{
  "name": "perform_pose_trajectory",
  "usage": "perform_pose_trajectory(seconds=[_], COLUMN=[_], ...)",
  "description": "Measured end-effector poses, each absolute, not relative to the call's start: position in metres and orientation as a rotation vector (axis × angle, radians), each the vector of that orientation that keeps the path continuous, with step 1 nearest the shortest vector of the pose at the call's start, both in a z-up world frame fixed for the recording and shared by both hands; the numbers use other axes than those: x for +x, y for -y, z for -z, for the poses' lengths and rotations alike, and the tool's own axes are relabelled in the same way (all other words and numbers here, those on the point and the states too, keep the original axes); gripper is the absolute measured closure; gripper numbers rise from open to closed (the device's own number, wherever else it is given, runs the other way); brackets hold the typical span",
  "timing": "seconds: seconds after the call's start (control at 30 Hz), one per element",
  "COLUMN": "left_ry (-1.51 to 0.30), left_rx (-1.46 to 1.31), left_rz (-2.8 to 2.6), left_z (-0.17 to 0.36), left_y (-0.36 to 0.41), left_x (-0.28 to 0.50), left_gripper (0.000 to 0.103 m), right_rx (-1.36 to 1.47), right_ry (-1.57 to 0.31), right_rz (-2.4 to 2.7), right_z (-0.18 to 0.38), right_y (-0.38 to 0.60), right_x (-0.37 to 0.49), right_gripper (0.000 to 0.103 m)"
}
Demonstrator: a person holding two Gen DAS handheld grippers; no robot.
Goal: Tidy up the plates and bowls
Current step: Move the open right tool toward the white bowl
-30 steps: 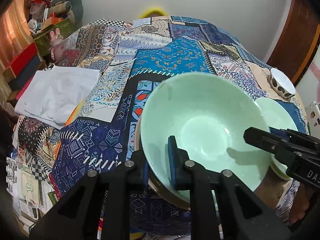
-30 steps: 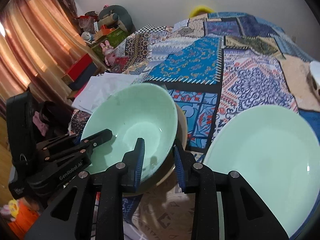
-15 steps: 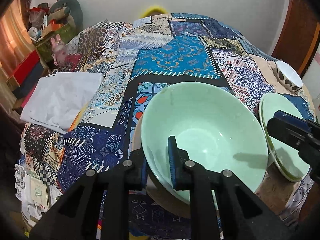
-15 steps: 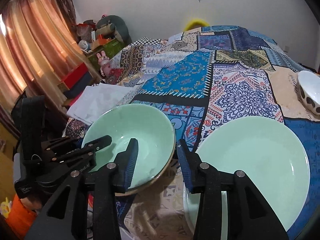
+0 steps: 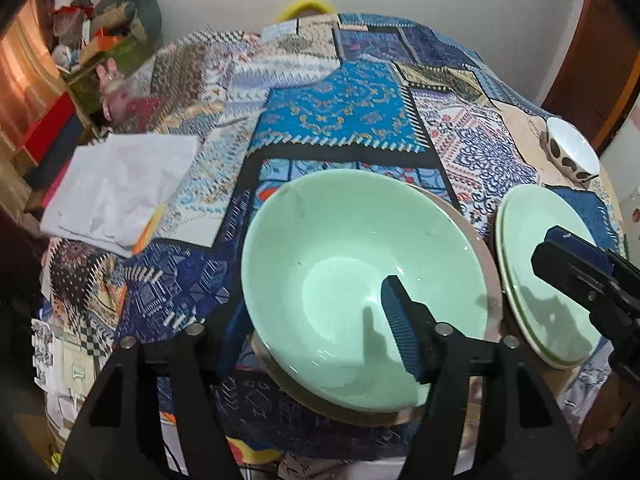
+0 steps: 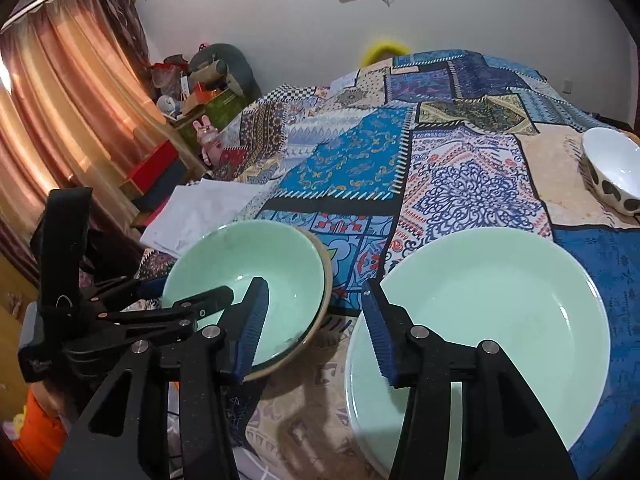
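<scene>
The left tongs [image 5: 316,320] stand released, their jaws having just been opening: the near rim of the mint-green bowl [image 5: 352,264] sits between the 2 fingers, one blue pad inside the bowl and the other outside and below the rim, neither pressing on it. That bowl rests nested in a tan bowl [image 5: 490,280], whose edge shows around it, on the patchwork quilt [image 5: 344,120] covering the bed.

The right tongs [image 6: 314,326] are also released, their jaws having just been opening, with only quilt in the gap between them. The left finger hangs over the near right rim of the mint-green bowl [image 6: 240,268]; the right finger hangs over the near left edge of the mint-green plate [image 6: 500,304], which lies just right of the 2 nested bowls. From the left wrist view a second rim shows under this plate [image 5: 536,240], so it looks like a stack of 2.

Far beyond the right tongs, a white bowl with dark spots [image 6: 612,172] sits apart. A white folded cloth [image 5: 116,184] lies well to the left of the left tongs.
</scene>
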State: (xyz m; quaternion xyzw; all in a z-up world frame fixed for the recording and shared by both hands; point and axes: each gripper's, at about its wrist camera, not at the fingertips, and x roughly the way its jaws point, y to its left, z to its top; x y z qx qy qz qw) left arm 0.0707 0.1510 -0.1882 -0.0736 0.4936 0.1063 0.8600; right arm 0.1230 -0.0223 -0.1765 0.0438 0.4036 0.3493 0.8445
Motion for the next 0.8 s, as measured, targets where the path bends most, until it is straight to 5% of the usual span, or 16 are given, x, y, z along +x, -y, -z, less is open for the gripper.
perform_pose_trajectory(seconds=[0.5, 0.8], left_ry=[-0.892, -0.766], left_rx=[-0.118, -0.150], left_rz=[-0.235, -0.169], left_z=[0.129, 0.093], left_y=[-0.135, -0.104], left_x=[0.052, 0.058], left_gripper=[0.035, 0.024], right_rx=[0.116, 0.061], right_ry=[-0.785, -0.701], right_rz=[-0.632, -0.494], right_z=[0.153, 0.126], right_y=[0.074, 0.125], right_x=[0.134, 0.140], right_gripper=[0.057, 0.044])
